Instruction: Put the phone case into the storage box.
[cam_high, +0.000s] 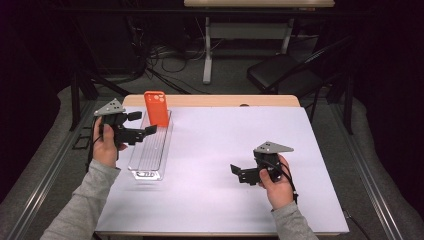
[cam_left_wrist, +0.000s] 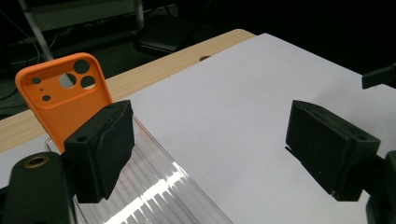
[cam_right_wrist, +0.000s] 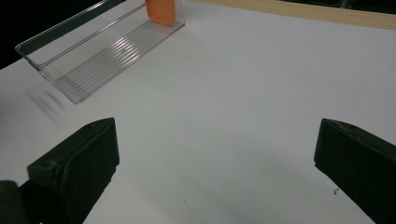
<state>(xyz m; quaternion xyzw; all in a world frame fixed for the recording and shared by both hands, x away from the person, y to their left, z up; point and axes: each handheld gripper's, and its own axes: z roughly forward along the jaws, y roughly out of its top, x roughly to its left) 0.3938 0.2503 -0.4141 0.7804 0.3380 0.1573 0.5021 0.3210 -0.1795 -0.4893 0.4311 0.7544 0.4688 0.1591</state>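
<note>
An orange phone case (cam_high: 156, 107) stands upright at the far end of a long clear plastic tray (cam_high: 142, 162) on the left of the white table. My left gripper (cam_high: 142, 123) hovers open over the tray's left side, just short of the case, with nothing between its jaws. In the left gripper view the case (cam_left_wrist: 60, 98) rises behind the left jaw and the ribbed tray (cam_left_wrist: 154, 186) lies below my left gripper (cam_left_wrist: 210, 144). My right gripper (cam_high: 239, 175) is open and empty over bare table at the right. In the right gripper view my right gripper (cam_right_wrist: 219, 163) faces the tray (cam_right_wrist: 93, 51) and case (cam_right_wrist: 161, 11) far off.
The white mat (cam_high: 225, 140) covers the table, with a wooden strip (cam_high: 215, 100) along its far edge. Beyond it stand a black chair (cam_high: 285, 72), a table leg and floor cables. A tip of the other gripper (cam_left_wrist: 379, 76) shows at the left gripper view's right edge.
</note>
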